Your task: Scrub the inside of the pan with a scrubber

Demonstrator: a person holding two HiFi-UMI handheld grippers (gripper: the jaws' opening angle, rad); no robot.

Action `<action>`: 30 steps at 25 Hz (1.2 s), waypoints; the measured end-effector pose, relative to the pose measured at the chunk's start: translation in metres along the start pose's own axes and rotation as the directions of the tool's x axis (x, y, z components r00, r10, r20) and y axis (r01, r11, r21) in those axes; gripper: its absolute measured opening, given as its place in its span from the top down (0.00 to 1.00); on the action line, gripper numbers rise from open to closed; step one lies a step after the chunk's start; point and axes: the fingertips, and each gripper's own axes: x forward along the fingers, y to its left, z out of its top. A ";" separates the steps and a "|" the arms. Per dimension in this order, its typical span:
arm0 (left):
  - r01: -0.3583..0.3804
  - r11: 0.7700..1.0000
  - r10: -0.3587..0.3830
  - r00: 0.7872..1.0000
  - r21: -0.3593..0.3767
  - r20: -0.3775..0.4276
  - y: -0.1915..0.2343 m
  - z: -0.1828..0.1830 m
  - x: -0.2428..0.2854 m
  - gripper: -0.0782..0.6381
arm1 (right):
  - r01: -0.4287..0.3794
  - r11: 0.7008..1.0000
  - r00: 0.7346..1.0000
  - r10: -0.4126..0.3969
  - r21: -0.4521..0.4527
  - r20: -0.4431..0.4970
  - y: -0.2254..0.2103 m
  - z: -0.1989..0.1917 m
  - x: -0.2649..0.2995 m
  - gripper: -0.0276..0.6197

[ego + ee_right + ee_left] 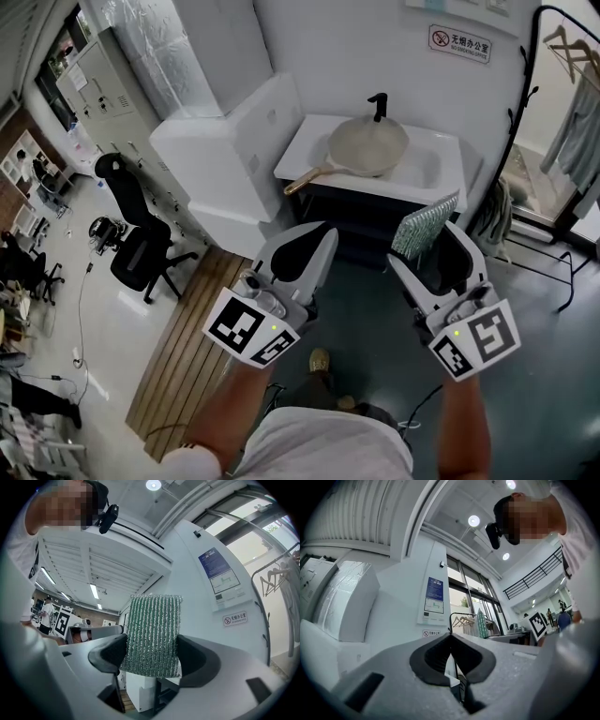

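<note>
A beige pan with a wooden handle rests tilted in a white sink ahead of me. Held out in front of my body, my right gripper is shut on a green ribbed scrubber, which stands upright between the pads in the right gripper view. My left gripper is shut with nothing in it, its jaws meeting in the left gripper view. Both grippers point a little upward and stay well short of the sink.
A black faucet rises behind the pan. White cabinets stand left of the sink. A clothes rack with hanging garments is at the right. An office chair and wooden flooring lie to the left.
</note>
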 end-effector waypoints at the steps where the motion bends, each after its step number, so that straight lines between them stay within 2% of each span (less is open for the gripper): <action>1: 0.001 1.000 -0.001 1.000 0.001 0.000 0.001 -0.001 0.002 0.87 | 0.000 1.000 1.000 0.000 0.000 0.000 -0.003 -0.001 0.002 0.43; 12: 0.012 1.000 -0.012 1.000 -0.015 0.003 0.047 -0.032 0.043 0.87 | 0.010 1.000 1.000 -0.011 -0.017 -0.028 -0.043 -0.025 0.047 0.43; 19: 0.015 1.000 -0.015 1.000 0.000 -0.006 0.114 -0.053 0.085 0.87 | 0.024 1.000 0.999 -0.025 -0.016 -0.047 -0.084 -0.043 0.113 0.43; 26: 0.059 0.998 -0.058 0.998 0.005 -0.004 0.182 -0.065 0.135 0.87 | 0.062 0.998 0.997 -0.063 -0.021 -0.055 -0.129 -0.054 0.185 0.43; 30: 0.078 0.997 -0.079 0.997 -0.018 -0.012 0.219 -0.081 0.159 0.87 | 0.094 0.995 0.993 -0.096 -0.027 -0.074 -0.152 -0.066 0.218 0.43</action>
